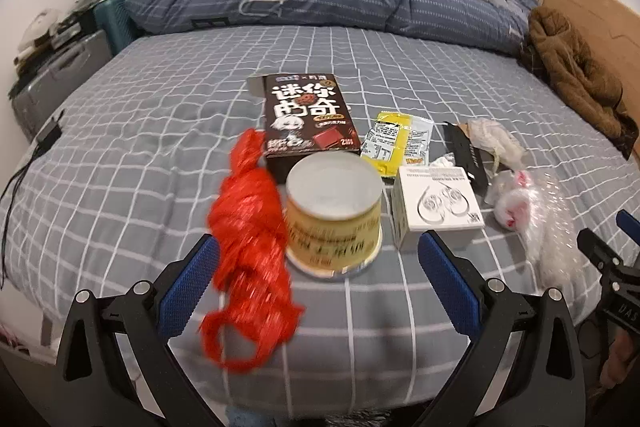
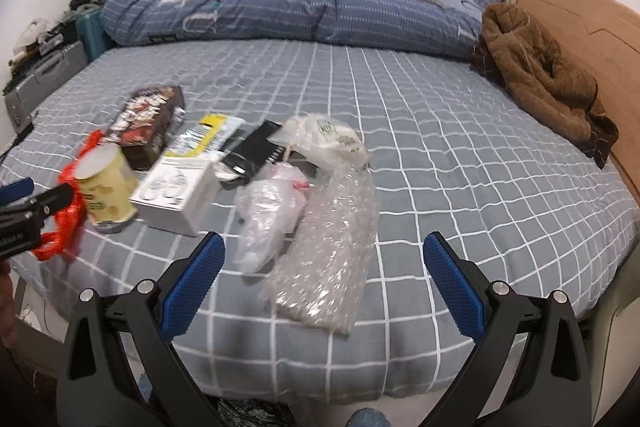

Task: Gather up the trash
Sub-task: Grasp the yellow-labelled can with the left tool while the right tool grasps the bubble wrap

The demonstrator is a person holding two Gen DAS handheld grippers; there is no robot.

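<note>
Both tongs, our left (image 1: 319, 259) and right (image 2: 324, 259), gape over the grey checked bed (image 2: 440, 155); a crumpled red plastic bag (image 1: 250, 239) crowds the yellow paper tub (image 1: 334, 211).

Two boxes (image 1: 306, 119) (one can (image 1: 334, 215))

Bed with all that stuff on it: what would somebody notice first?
Probably the bright red plastic bag, crumpled on the grey checked bedsheet right beside a yellow can. Behind the can lies a dark snack box with big white lettering. In the right wrist view, a long sheet of bubble wrap lies nearest, between the open fingers of the right gripper.
</note>
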